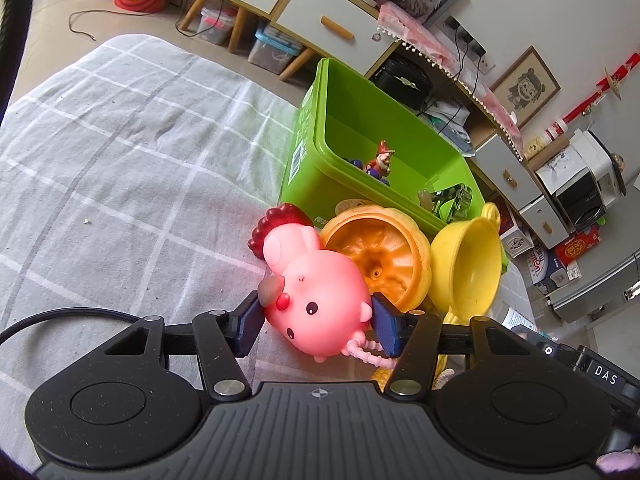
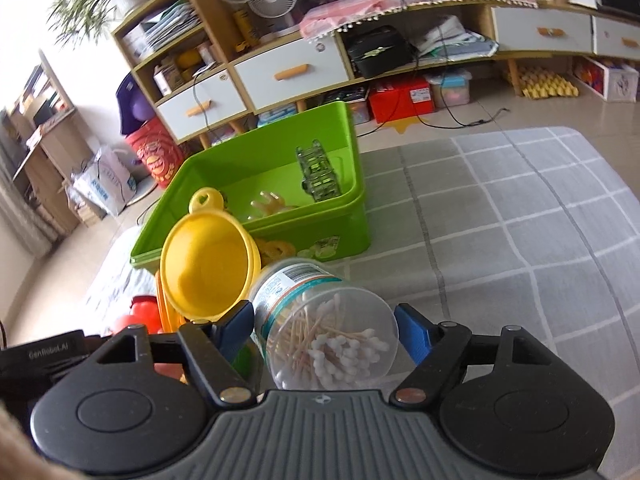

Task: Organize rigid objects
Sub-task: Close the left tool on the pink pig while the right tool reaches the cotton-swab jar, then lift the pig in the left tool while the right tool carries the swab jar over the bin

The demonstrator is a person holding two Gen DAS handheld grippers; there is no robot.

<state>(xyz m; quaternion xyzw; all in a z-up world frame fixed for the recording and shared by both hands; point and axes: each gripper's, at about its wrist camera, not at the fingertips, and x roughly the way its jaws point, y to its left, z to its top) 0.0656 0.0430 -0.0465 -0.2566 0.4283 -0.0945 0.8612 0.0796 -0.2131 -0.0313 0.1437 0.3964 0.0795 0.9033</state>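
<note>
Your left gripper (image 1: 316, 322) has its blue pads on both sides of the pink pig toy (image 1: 316, 300) and pinches it; the pig's tail end is cut off behind the gripper body. Only the left wrist view shows this pig fully; in the right wrist view you see just a red and pink bit low at the left.

Your right gripper (image 2: 324, 330) holds the clear jar of cotton swabs (image 2: 324, 328) between its pads. The left pad touches the jar; at the right pad I cannot tell if there is contact, so the grip is not sure.

Just behind the pig lies the orange pumpkin shell (image 1: 376, 256), and beside it the yellow funnel (image 1: 466, 264), both against the green bin (image 1: 320, 128) on the grey checked cloth (image 1: 120, 152).

Inside the bin, the left view shows a small gnome figure (image 1: 382, 160), while the right view shows a green clear ladder piece (image 2: 318, 174) and a pale toy that is hard to make out.
</note>
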